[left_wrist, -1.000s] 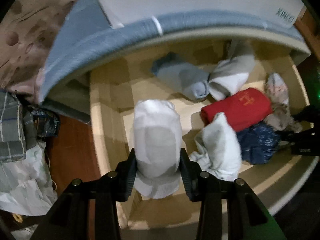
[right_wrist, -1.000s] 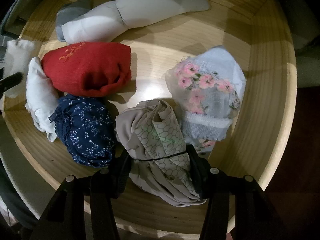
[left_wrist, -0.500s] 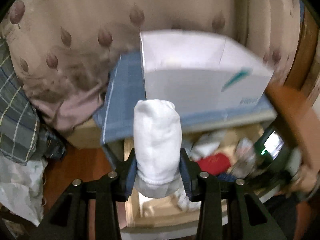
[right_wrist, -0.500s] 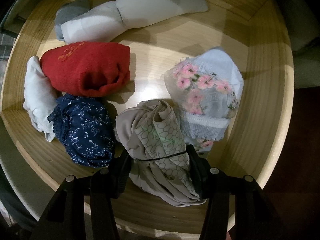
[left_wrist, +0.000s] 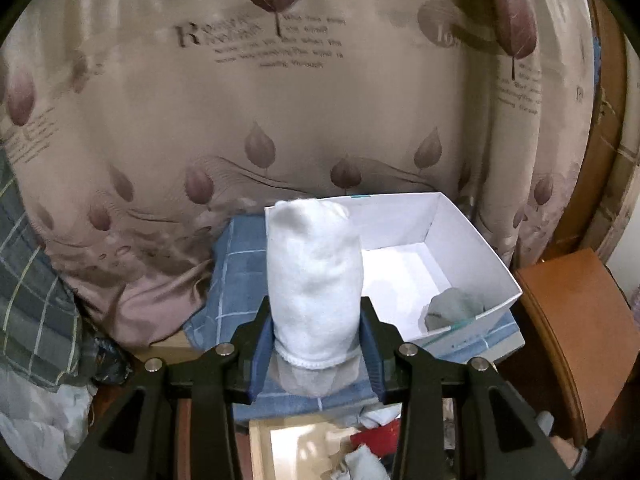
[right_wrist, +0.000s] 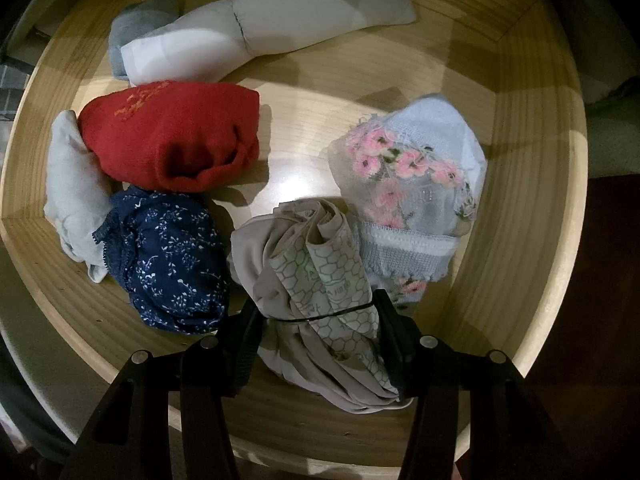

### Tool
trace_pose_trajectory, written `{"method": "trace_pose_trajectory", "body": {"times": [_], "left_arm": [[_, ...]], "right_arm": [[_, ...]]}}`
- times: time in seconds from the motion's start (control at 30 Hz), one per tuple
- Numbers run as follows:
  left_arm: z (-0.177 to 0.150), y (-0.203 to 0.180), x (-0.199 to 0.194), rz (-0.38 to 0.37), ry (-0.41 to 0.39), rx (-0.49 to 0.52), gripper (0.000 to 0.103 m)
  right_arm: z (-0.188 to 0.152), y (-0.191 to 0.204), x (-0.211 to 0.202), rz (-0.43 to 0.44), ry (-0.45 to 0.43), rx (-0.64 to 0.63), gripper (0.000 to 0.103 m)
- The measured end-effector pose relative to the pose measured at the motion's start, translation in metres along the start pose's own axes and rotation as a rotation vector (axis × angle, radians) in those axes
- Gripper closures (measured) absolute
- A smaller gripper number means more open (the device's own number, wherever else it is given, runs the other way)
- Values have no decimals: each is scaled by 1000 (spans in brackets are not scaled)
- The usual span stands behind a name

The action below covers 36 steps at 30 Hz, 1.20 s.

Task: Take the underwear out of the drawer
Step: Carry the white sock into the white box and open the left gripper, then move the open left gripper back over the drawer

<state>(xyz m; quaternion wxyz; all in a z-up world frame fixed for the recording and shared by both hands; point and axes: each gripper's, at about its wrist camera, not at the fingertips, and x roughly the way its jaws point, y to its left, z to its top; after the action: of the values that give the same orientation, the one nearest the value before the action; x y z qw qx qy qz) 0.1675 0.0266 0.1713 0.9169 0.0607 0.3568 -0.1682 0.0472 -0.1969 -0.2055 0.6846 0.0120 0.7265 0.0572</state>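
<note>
The left gripper (left_wrist: 316, 336), angled downward above the wooden drawer (left_wrist: 272, 440), clamps a rolled white cotton bundle (left_wrist: 314, 280) before the open white cardboard box (left_wrist: 472, 248). The right gripper (right_wrist: 320, 332) points straight down into the drawer, clenched on beige honeycomb-print underwear (right_wrist: 316, 280) near its front edge.

Box (left_wrist: 472, 240) on cloth (left_wrist: 240, 276), behind drawer (left_wrist: 260, 448).

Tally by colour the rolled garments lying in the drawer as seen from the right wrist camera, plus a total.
White or pale grey: 2, the long roll and the small roll
Red: 1
Navy floral: 1
Beige honeycomb: 1
Pale blue with pink flowers: 1
Total: 6
</note>
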Motion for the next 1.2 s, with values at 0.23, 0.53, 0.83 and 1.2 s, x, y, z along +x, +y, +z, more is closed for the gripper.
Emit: {"method": "trace_pose_trajectory", "body": {"times": [0.23,0.53,0.83,1.2], "left_arm": [[10,-7,66,18,143,-12,63],[-1,-16,123,42,281,4,63],[-5,-19,133,54,318,17,58],[-1,-18,112,1,306,6,49]], "right_arm": [[0,0,0,-1,0,1,53],[0,0,0,0,1,0,53],[0,0,0,-1,0,0,53],[0,0,1,-4,2,-1,53]]}}
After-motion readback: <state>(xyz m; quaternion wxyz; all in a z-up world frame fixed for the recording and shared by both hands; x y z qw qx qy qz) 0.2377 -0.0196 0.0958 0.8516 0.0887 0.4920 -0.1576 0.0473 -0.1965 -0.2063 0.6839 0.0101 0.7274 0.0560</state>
